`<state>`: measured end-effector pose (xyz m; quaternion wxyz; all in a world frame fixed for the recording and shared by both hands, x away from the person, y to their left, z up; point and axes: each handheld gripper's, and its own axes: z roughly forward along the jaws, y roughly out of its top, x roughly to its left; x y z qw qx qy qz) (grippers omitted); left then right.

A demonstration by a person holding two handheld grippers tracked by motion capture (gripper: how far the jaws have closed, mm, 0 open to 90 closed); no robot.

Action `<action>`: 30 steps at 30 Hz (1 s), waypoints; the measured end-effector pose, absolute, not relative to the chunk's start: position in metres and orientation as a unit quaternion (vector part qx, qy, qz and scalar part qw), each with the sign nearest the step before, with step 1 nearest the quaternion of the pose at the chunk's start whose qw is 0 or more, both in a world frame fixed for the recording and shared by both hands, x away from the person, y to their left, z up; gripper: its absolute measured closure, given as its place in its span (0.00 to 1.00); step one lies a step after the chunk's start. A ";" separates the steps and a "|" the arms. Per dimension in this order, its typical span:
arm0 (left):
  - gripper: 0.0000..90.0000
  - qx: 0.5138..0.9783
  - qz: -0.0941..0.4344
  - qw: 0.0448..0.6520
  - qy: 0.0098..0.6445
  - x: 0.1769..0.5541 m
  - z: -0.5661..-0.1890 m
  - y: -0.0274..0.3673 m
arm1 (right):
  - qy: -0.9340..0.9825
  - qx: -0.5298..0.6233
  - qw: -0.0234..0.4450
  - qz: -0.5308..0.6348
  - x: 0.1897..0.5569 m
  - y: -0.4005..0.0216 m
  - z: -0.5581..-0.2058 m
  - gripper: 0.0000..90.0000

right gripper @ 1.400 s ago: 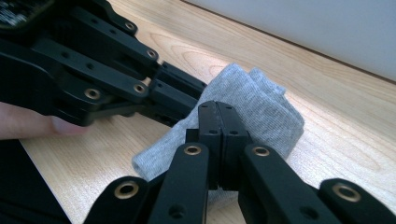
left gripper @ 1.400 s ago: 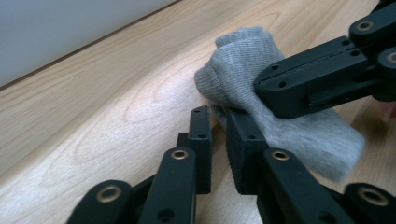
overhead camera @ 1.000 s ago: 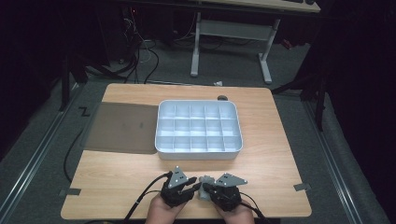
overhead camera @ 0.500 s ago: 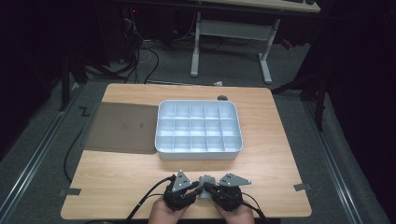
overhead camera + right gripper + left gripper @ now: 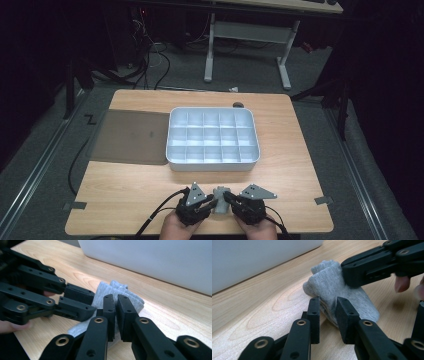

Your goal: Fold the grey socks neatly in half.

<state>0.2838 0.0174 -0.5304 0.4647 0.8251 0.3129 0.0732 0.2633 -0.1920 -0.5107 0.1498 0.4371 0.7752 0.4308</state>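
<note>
A small grey sock (image 5: 220, 196) lies folded on the wooden table (image 5: 300, 165) near its front edge, between my two grippers. In the left gripper view, the sock (image 5: 352, 297) bunches up, and my left gripper (image 5: 328, 312) has been closing and is shut on its near fold. The right gripper (image 5: 364, 271) comes in from the upper right and pinches the sock's top. In the right gripper view, my right gripper (image 5: 116, 310) holds a thin layer of the sock (image 5: 107, 291); its jaws have just eased open a little. The left gripper (image 5: 82, 302) grips the sock from the left.
A white box with several compartments (image 5: 213, 159) stands mid-table, just beyond the sock. A dark flat mat (image 5: 130, 136) lies to its left. A small dark object (image 5: 238, 105) sits at the far edge. Tape marks (image 5: 322, 201) are near the front corners.
Both hands have stayed at the front edge on the sock. The left gripper has shifted slightly toward me and toward the right gripper.
</note>
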 end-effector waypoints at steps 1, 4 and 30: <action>0.82 0.825 0.075 0.466 0.312 0.284 -0.530 0.017 | 0.778 0.438 0.149 0.424 0.264 -0.191 -0.512 0.97; 0.82 0.821 0.089 0.471 0.311 0.282 -0.527 0.017 | 0.785 0.437 0.152 0.412 0.266 -0.187 -0.516 0.98; 0.88 0.824 0.111 0.472 0.293 0.281 -0.528 0.007 | 0.772 0.455 0.133 0.423 0.262 -0.203 -0.516 0.86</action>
